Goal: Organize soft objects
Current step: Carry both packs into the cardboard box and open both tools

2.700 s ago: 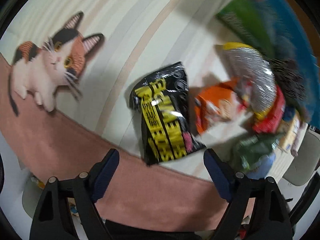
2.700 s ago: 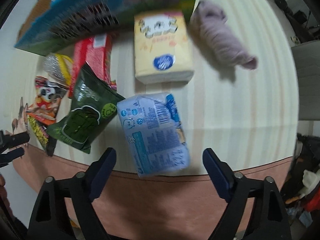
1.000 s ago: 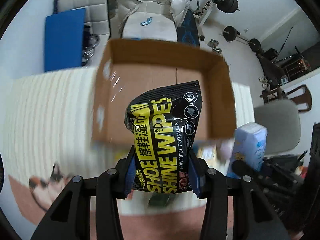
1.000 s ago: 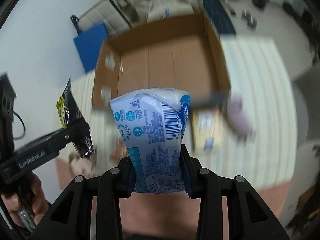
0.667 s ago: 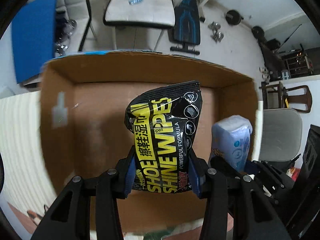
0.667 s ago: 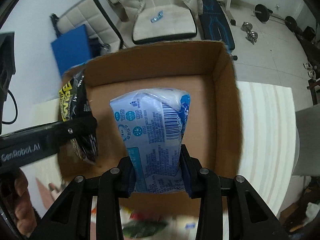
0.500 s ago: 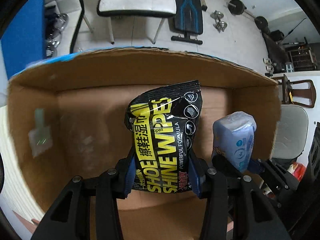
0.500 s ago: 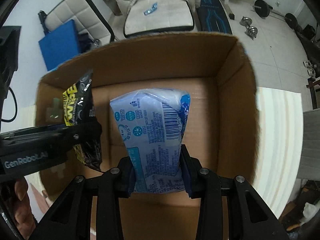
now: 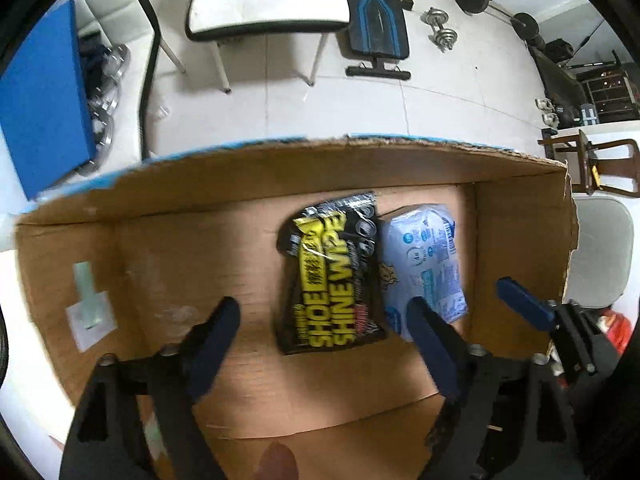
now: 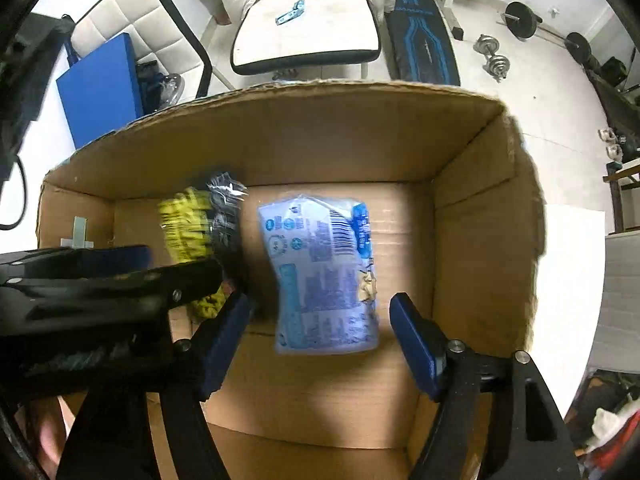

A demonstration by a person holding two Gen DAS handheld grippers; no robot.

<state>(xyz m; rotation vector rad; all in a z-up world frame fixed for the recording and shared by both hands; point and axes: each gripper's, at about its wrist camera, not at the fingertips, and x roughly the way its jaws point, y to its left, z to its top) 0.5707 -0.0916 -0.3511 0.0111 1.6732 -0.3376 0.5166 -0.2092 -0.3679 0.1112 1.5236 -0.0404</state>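
A black and yellow shoe-wipes pack (image 9: 334,274) lies loose in the open cardboard box (image 9: 180,200), with a pale blue tissue pack (image 9: 426,264) beside it on the right. My left gripper (image 9: 324,328) is open and empty above the box. In the right wrist view the blue tissue pack (image 10: 322,276) is blurred and free in the box (image 10: 472,232), and the wipes pack (image 10: 200,236) is blurred at its left. My right gripper (image 10: 320,332) is open and empty above the box. The left gripper's body (image 10: 100,280) crosses that view at the left.
A white chair (image 9: 268,4), a blue board (image 9: 40,96) and dumbbells (image 9: 444,32) stand on the floor beyond the box. The striped table top (image 10: 572,280) shows to the right of the box. A label (image 9: 90,304) is stuck on the box's left wall.
Both grippers were shut on their packs over the box. Now both have opened and the wipes pack and the tissue pack have dropped into the box side by side.
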